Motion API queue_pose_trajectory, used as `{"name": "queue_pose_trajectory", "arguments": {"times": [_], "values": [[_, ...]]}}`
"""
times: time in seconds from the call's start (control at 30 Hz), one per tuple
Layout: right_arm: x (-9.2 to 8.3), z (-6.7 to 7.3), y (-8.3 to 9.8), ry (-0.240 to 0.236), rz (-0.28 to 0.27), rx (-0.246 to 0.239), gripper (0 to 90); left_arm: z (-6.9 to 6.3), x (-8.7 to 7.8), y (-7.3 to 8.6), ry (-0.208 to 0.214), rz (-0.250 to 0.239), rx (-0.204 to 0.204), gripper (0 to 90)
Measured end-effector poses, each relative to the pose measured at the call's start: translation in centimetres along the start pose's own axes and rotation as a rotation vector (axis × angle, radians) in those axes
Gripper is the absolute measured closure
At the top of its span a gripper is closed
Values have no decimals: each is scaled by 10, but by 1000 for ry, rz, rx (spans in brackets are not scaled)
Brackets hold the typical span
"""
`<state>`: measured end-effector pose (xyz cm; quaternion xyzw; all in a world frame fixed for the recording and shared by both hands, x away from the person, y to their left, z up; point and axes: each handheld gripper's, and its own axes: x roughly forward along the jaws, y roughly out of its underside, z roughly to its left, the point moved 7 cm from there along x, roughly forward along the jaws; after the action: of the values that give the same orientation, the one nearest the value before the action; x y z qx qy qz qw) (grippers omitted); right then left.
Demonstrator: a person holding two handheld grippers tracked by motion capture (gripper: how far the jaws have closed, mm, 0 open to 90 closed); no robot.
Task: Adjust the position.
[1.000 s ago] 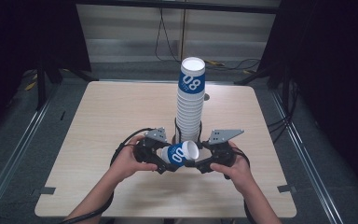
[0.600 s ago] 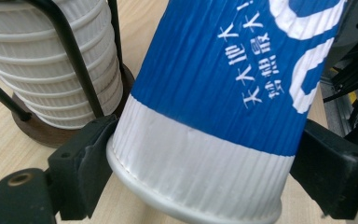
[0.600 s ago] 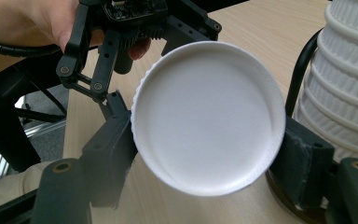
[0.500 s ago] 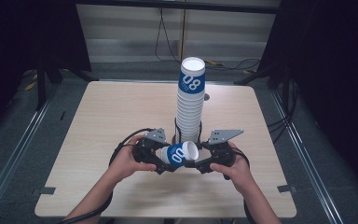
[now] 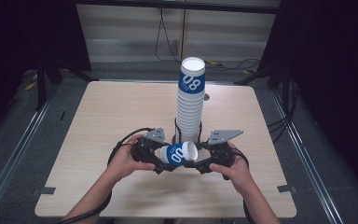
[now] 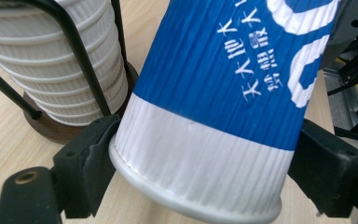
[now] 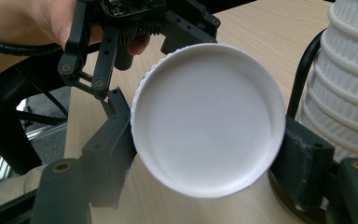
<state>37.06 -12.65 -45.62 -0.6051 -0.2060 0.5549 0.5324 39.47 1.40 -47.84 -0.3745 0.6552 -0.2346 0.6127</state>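
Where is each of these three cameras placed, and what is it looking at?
High view: above the person's side, looking down on the wooden table; forearms and both hands show.
Left gripper view: rides the left gripper, facing the blue-and-white ribbed paper cup; its black jaws show.
Right gripper view: rides the right gripper, facing that cup's end; the other hand shows.
All share the cup and the tall white cup stack.

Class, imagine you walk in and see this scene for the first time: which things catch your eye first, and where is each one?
A tall stack of cups stands in a black wire holder near the table's middle, its top cup blue. In front of it, one blue-and-white cup lies sideways in the air between the left gripper and right gripper. The right jaws clamp its end; the left jaws have just been closing on its rim end.
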Motion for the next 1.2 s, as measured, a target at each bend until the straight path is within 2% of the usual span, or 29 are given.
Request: {"name": "queue_pose_trajectory", "arguments": {"times": [0.07, 0.13, 0.2, 0.37, 0.4, 0.63, 0.9, 1.03, 1.07, 1.17, 1.2], "values": [[0, 0, 0, 3, 2, -7, 275, 0, 0, 0, -4, -1, 4, 159], [0, 0, 0, 5, 0, -10, 275, 0, -2, 0, -7, 22, 7, 162], [0, 0, 0, 5, 1, -9, 274, 0, -1, -1, -7, 13, 6, 163], [1, 0, 0, 8, 5, -9, 258, -1, -2, 0, -1, 31, 4, 169], [1, 0, 0, 10, 4, -9, 250, 0, -3, 1, -3, 47, 9, 170], [1, 0, 1, 9, 10, -11, 236, -1, -3, 1, 3, 52, 11, 176], [1, 0, 2, 12, 14, -17, 217, 0, -7, 2, 5, 96, 19, 178], [1, -1, 1, 17, 11, -17, 200, 1, -7, 5, -4, 105, 4, 179], [0, -1, 1, 18, 8, -18, 199, 3, -9, 6, -5, 123, 18, 179], [-1, -1, 1, 20, 8, -16, 195, 3, -11, 8, -9, 135, -1, 179], [-1, -2, 2, 18, 10, -18, 193, 4, -12, 8, -13, 141, 3, 179]]}}
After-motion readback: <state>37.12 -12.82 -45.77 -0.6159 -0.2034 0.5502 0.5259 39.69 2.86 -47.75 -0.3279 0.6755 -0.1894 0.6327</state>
